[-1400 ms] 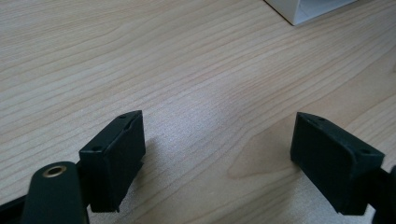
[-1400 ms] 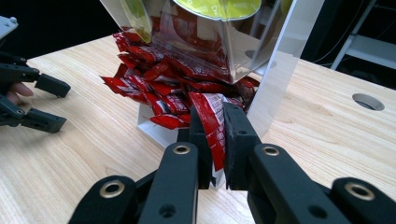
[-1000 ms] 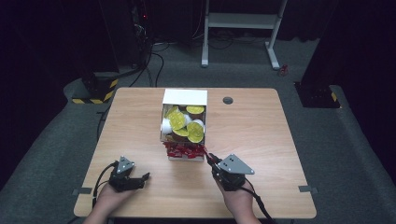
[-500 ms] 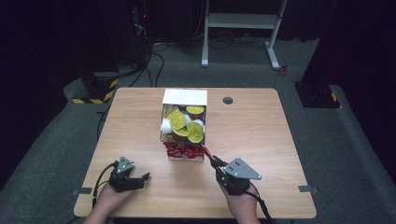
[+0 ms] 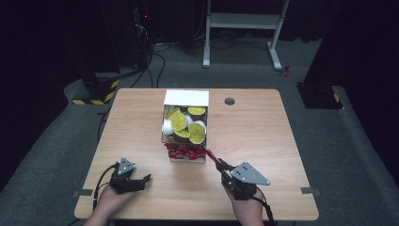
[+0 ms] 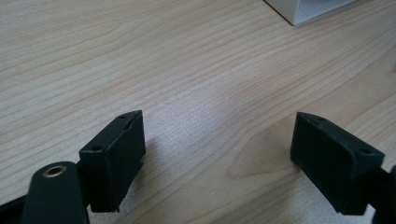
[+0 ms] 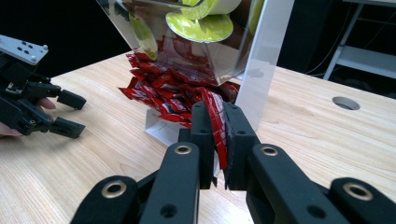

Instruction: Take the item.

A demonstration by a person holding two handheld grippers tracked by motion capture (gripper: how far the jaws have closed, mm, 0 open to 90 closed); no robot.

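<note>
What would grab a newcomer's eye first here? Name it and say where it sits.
The white box at the table's middle, full of yellow-lidded cups with red packets heaped at its near end. Next, the right gripper, shut on one red packet right before the box; the left gripper rests open near the front edge.

Red packet (image 7: 215,122) between black right gripper (image 7: 217,140) jaws. White box (image 5: 186,98): yellow-green lidded cups (image 5: 179,121), red packets at 6 o'clock. Pale wood-grain table (image 5: 263,127). Black left gripper (image 6: 219,154).
</note>
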